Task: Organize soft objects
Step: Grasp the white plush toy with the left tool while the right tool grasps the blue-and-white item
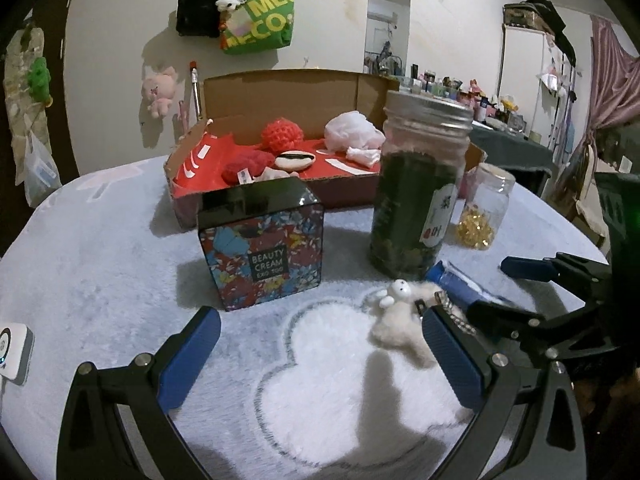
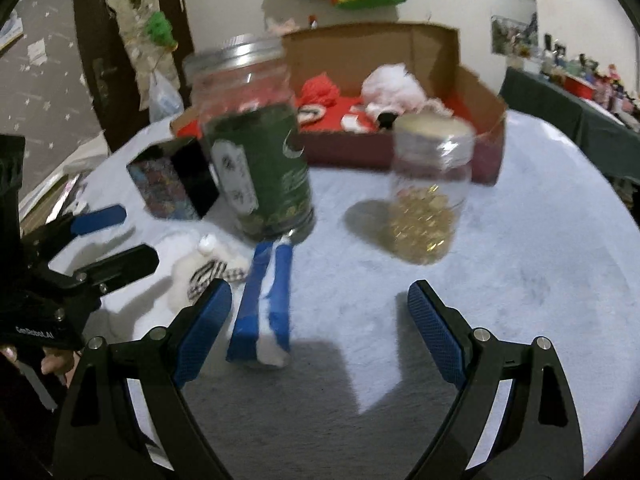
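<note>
A small white plush bunny (image 1: 394, 320) with a checked bow lies on the fluffy table cover, just ahead of my left gripper (image 1: 320, 354) and close to the tip of its right-hand finger. That gripper is open wide with nothing between its pads. The same bunny (image 2: 192, 276) shows in the right wrist view beside my left gripper (image 2: 120, 238). My right gripper (image 2: 320, 322) is open over the bare cover, a blue and white carton (image 2: 262, 304) by its left finger. From the left wrist view, my right gripper (image 1: 504, 288) hangs open at the right. A cardboard box (image 1: 280, 92) at the back holds several soft toys.
A patterned beauty cream box (image 1: 260, 252), a tall jar of green leaves (image 1: 416, 192) and a small jar of gold bits (image 1: 482, 212) stand between the grippers and the cardboard box. A white device (image 1: 14, 354) lies at the left edge. Bags hang on the wall.
</note>
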### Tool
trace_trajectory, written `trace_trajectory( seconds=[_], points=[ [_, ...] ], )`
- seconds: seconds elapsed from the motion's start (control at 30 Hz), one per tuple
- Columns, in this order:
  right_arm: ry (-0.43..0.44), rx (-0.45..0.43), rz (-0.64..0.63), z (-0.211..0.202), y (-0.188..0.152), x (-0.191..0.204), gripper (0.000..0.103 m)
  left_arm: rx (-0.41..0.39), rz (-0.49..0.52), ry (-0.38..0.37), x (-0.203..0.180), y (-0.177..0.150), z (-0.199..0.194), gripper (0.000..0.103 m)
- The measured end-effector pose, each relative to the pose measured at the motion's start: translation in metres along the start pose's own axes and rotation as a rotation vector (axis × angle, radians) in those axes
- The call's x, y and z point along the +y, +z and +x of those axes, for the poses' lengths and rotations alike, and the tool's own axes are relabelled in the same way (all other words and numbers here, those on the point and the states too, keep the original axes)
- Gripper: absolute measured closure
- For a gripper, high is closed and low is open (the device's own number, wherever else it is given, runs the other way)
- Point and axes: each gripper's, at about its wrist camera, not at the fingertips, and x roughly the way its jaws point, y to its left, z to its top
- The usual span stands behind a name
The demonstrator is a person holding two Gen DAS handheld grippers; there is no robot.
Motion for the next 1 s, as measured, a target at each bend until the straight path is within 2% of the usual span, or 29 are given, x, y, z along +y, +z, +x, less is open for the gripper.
trace_trajectory(
  seconds=[0.2, 0.37, 0.47, 0.63, 0.83, 1.0],
  points=[
    [-0.071, 0.017, -0.071, 0.005, -0.005, 0.009, 0.012, 0.030, -0.019, -0.039, 0.001, -0.001, 0.003, 0.000],
    [-0.061, -0.007, -0.001, -0.006, -0.003, -0.015, 0.012, 0.057, 0.007, -0.069, -0.010, -0.001, 0.007, 0.000],
    [-0.026, -0.012, 0.026, -0.013, -0.001, -0.029, 0.012, 0.072, 0.030, -0.087, -0.019, 0.000, 0.011, 0.000],
    [0.022, 0.007, -0.023, -0.014, -0.001, -0.035, 0.012, 0.106, 0.075, -0.108, -0.031, 0.001, 0.018, 0.000],
    [0.143, 0.030, -0.038, -0.011, 0.000, -0.036, 0.012, 0.174, 0.096, -0.125, -0.034, 0.005, 0.029, 0.000],
    [0.208, 0.040, -0.043, -0.008, 0.005, -0.035, 0.013, 0.181, 0.127, -0.128, -0.036, 0.012, 0.032, 0.003]
  ],
)
